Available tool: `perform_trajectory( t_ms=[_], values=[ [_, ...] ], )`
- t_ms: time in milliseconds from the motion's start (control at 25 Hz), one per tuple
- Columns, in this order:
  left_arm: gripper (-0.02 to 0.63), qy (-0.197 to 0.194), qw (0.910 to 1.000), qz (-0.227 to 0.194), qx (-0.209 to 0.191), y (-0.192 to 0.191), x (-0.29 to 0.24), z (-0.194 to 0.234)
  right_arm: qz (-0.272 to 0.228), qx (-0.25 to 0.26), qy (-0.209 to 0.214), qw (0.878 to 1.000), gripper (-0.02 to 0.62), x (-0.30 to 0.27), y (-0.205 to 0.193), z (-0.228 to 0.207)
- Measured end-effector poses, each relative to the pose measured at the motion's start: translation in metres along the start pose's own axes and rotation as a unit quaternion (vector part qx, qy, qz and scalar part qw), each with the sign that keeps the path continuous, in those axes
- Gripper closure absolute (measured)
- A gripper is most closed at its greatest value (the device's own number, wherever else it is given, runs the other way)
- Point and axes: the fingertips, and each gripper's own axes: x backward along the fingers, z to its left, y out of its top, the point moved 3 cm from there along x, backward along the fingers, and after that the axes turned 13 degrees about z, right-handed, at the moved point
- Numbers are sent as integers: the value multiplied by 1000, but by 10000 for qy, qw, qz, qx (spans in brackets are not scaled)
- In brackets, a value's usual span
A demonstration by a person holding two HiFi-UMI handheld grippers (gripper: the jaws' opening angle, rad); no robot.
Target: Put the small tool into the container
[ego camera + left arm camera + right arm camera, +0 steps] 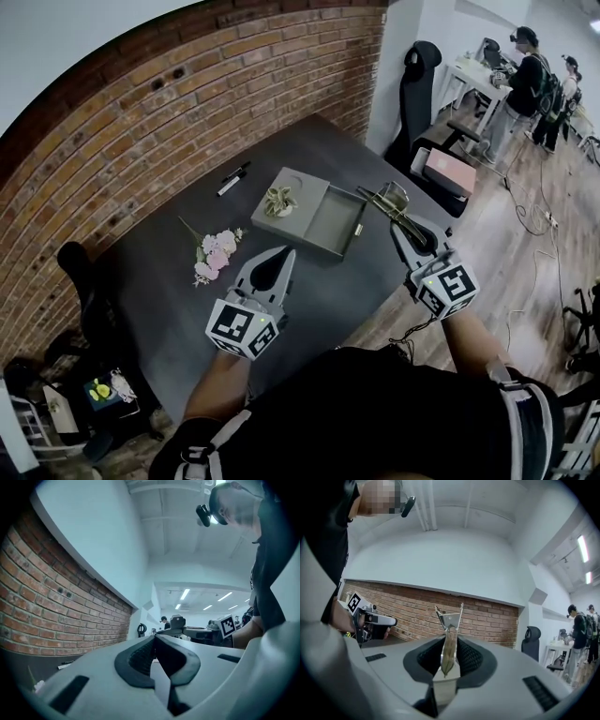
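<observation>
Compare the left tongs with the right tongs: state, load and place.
The left tongs are shut on nothing; the right tongs are shut on a metal tool. In the head view the left tongs point toward the flowers; the right tongs are by the right end of the grey tray. Both have the same grey body.

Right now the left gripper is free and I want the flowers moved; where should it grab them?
Take the flower bunch by its thin stem, coming from above with jaws across it: it lies flat on the table, and the blossoms would probably crush.
</observation>
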Motion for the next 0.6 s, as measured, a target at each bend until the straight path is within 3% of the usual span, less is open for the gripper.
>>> perform_trajectory(
  t_ms=[600],
  values=[
    [597,336,9989,232,-246,10,-15,-8,336,-175,308,9988,538,-31,-33,-27]
  ],
)
